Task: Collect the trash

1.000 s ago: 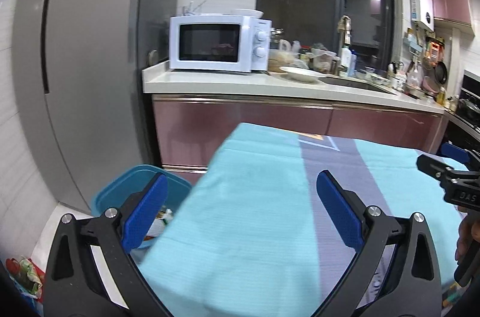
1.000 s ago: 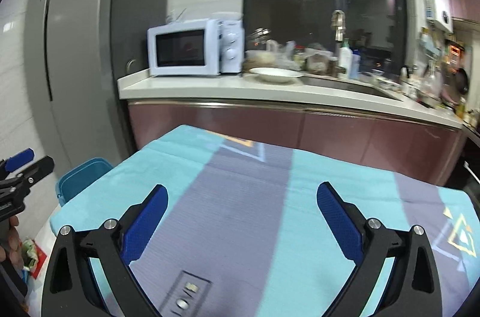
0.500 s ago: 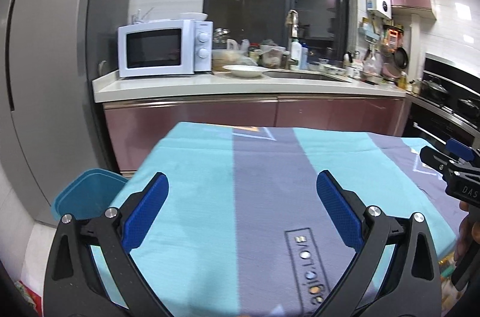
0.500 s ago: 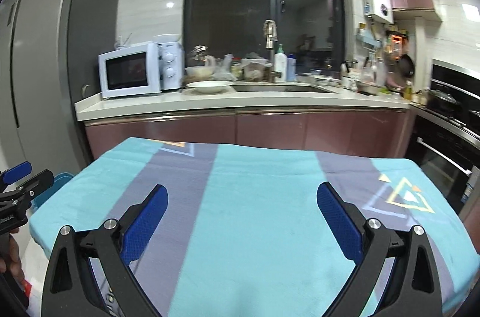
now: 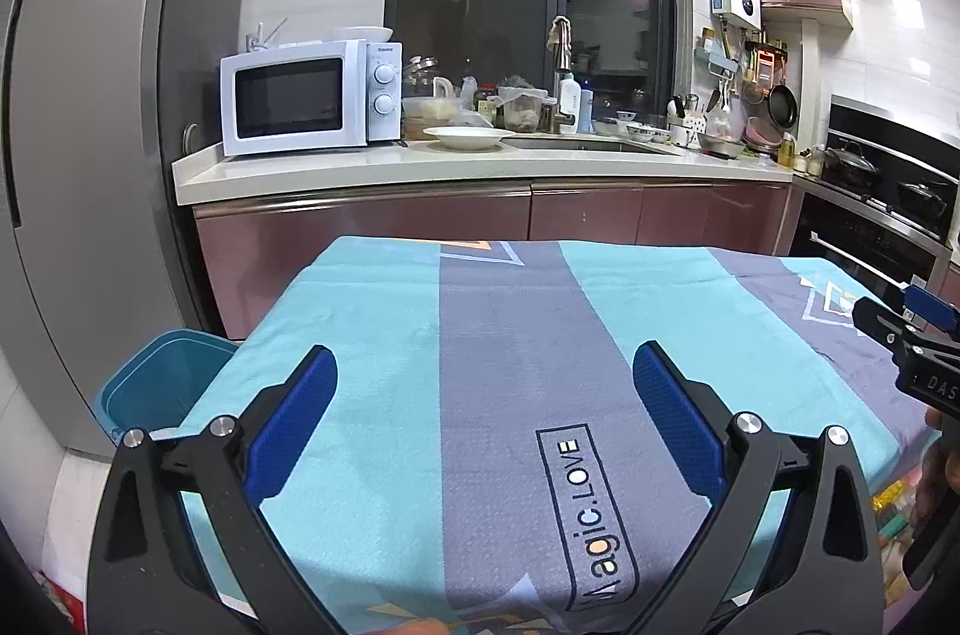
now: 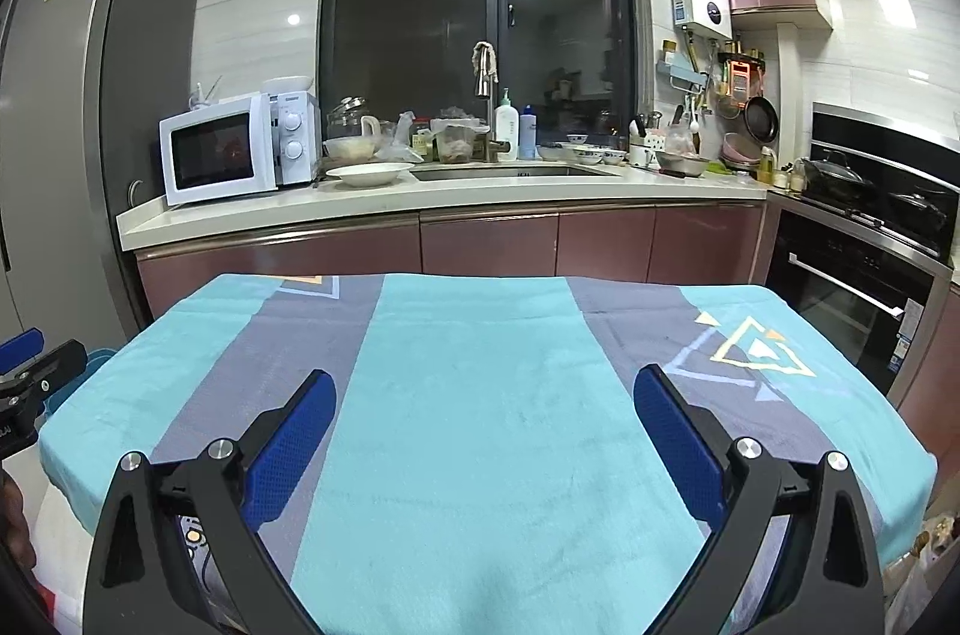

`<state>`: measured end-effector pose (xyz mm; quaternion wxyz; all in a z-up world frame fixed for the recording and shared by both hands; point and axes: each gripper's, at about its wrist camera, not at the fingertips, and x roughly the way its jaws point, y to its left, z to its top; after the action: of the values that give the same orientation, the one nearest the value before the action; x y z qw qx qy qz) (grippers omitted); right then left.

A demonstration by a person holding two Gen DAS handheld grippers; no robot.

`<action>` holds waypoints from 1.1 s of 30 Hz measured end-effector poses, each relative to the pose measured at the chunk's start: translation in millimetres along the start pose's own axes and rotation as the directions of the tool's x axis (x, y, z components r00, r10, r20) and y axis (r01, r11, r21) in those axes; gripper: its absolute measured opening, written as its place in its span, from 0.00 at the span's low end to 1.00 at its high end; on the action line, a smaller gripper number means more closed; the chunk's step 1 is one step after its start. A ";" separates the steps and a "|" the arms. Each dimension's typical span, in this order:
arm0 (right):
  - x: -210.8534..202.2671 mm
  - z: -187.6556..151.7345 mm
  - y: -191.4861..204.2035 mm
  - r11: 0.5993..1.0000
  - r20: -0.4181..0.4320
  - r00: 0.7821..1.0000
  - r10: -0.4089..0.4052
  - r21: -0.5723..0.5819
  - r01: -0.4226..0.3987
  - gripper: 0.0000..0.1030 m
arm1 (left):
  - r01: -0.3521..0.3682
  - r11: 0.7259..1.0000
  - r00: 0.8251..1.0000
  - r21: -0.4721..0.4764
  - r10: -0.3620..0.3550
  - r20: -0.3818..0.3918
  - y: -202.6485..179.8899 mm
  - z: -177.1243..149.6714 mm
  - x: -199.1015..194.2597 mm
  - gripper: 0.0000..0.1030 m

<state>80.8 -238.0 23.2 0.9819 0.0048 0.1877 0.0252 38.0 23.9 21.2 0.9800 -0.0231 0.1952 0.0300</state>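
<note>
Kitchen table's cloth (image 6: 480, 395) shows no trash; your left gripper (image 5: 483, 413) and right gripper (image 6: 483, 431) hover spread wide, empty, bin (image 5: 159, 386) waiting alongside.

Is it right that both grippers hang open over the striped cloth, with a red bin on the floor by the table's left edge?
Not quite: the bin is blue, not red, as the left wrist view shows. The rest holds: the left gripper and right gripper are both open over the striped cloth, and the bin stands by the table's left edge.
</note>
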 end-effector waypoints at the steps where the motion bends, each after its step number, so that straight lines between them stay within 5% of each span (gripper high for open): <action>1: -1.7 -0.9 -0.8 1.000 0.003 1.000 -0.002 0.001 0.002 0.93 | 0.002 1.000 1.000 0.005 -0.002 0.011 -1.6 -2.3 -3.7 0.95; 20: -27.7 -14.2 1.7 0.999 0.035 0.999 -0.031 -0.010 0.031 0.93 | 0.038 0.998 0.997 0.051 -0.042 0.071 0.6 -14.8 -40.2 0.95; 33: -26.8 -20.6 5.6 0.999 0.019 0.999 -0.038 -0.028 0.038 0.93 | 0.020 1.000 1.000 -0.002 -0.020 -0.004 18.4 -23.0 -22.9 0.95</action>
<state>48.1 -233.8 14.1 0.9839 -0.0123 0.1781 0.0090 6.8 39.8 8.1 0.9799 -0.0261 0.1969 0.0203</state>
